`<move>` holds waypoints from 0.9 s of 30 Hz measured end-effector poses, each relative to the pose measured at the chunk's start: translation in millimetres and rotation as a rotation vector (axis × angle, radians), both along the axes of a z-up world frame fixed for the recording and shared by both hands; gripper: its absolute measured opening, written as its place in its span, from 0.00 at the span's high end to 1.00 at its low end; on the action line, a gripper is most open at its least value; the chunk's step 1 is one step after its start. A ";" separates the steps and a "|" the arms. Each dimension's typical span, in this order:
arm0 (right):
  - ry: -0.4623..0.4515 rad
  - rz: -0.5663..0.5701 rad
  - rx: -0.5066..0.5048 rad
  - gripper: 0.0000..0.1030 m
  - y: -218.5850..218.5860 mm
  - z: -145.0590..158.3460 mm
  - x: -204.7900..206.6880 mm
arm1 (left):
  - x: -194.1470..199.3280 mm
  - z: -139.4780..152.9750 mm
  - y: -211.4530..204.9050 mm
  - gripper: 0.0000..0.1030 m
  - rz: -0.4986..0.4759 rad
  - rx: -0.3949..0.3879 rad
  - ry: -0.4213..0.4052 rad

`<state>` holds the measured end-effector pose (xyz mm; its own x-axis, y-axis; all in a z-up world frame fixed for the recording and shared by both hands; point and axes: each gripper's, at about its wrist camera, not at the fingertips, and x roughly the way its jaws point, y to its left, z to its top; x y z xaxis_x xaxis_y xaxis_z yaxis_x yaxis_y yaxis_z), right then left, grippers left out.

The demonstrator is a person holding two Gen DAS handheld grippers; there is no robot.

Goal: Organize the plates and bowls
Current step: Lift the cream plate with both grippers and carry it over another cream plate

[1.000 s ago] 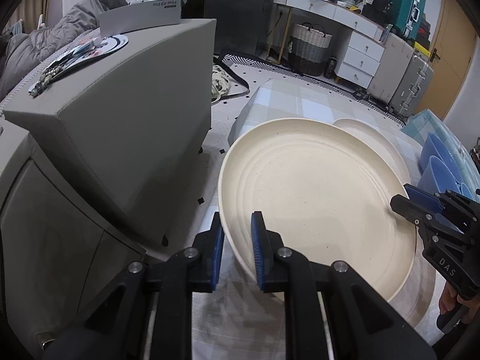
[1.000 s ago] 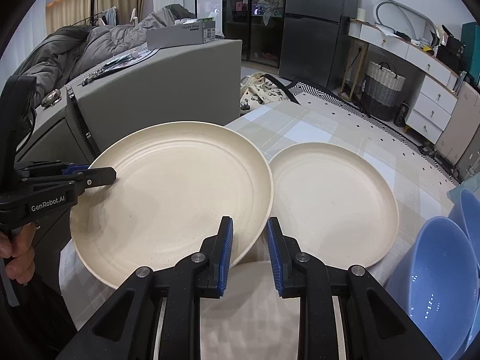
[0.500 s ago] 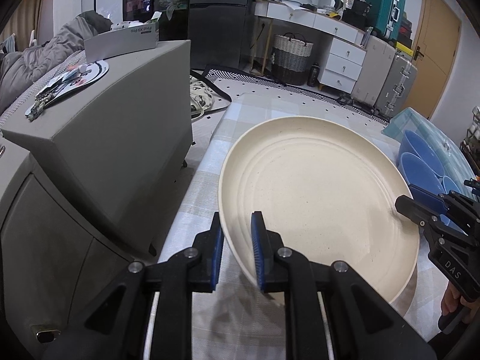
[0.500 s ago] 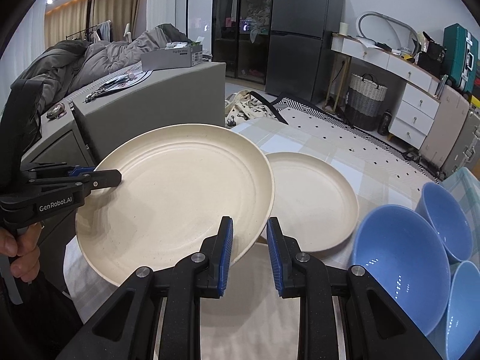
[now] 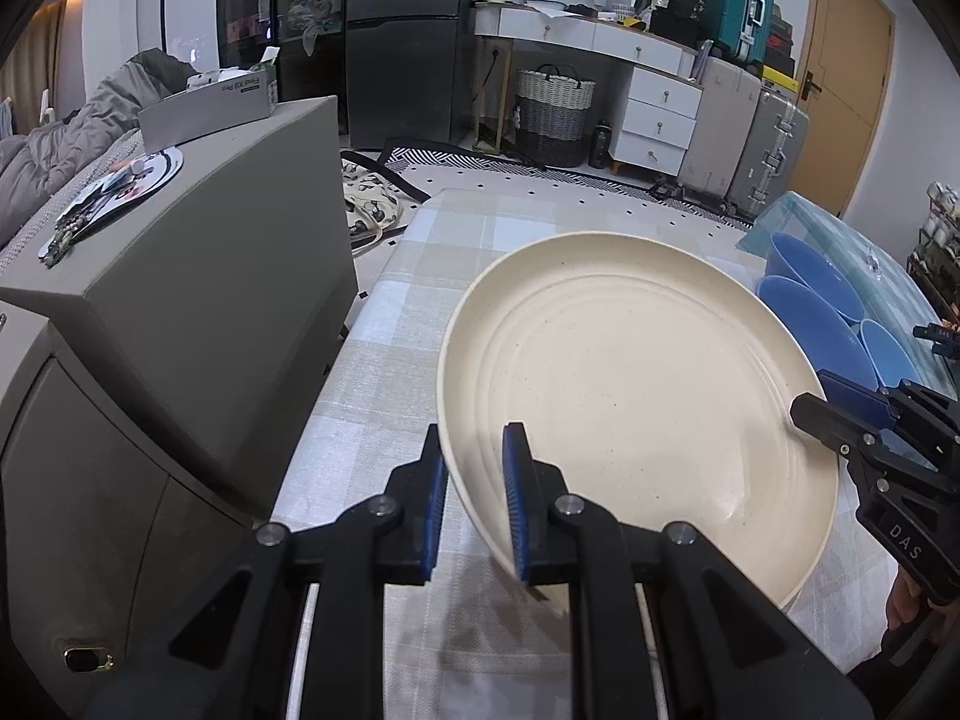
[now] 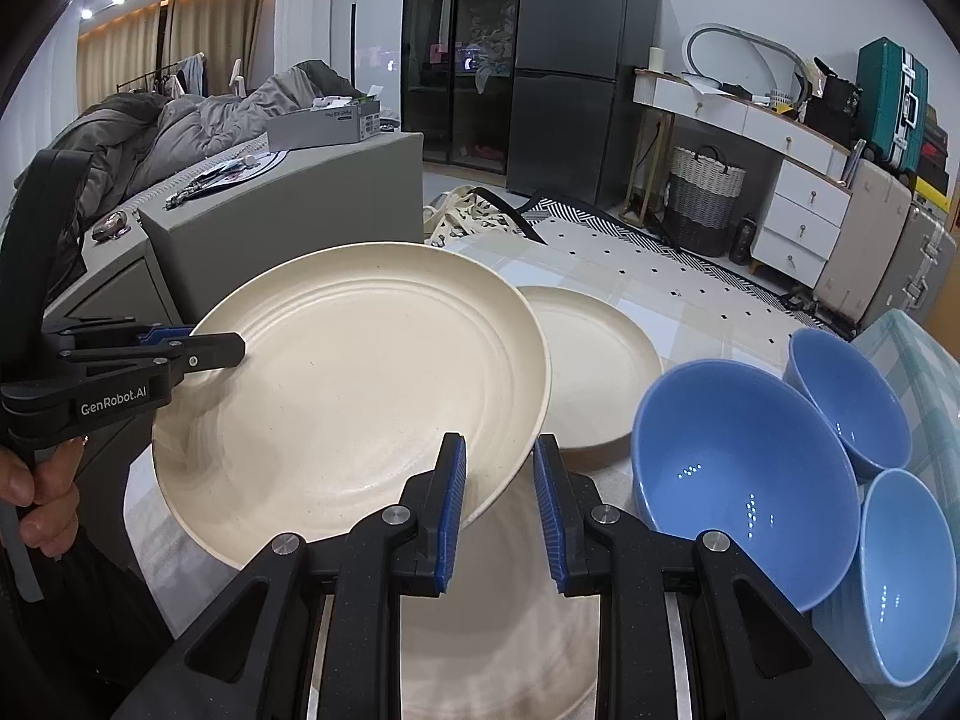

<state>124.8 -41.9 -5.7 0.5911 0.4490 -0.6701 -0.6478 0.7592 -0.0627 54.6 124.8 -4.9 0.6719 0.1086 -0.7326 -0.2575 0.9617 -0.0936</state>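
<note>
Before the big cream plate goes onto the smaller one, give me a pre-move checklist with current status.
1. Left tongs clamped on the large cream plate rim: ok.
2. Right tongs clamped on the opposite rim: ok.
3. Plate level: not ok, tilted.
4. Smaller cream plate bare on top where visible: ok.
5. Three blue bowls apart from the smaller plate: ok.
6. Held plate's underside clean: cannot tell.

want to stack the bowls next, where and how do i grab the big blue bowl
Grip the big blue bowl by its rim, one finger inside and one outside. It sits open side up, tilted toward the camera. Come from the near left edge: smaller bowls crowd its right and far sides.
</note>
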 end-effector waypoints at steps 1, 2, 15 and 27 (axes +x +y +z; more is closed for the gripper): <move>0.004 -0.004 0.001 0.77 -1.6 -0.9 -0.4 | 0.1 -0.2 -1.9 0.85 -0.004 0.000 0.000; 0.006 -0.006 0.000 0.77 -2.3 -1.5 -1.4 | 0.4 -1.0 -4.0 0.85 -0.009 0.002 0.002; 0.034 -0.050 -0.023 0.77 -26.9 -15.1 -14.5 | 3.0 -15.7 -29.5 0.84 -0.070 0.030 0.049; 0.058 -0.090 -0.051 0.77 -40.1 -29.6 -23.8 | 8.7 -28.7 -48.2 0.83 -0.112 0.055 0.092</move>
<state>101.0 -82.0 -35.4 0.5871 0.3600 -0.7250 -0.5805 0.8115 -0.0671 63.4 76.7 -33.5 0.6126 0.0785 -0.7865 -0.1535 0.9879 -0.0209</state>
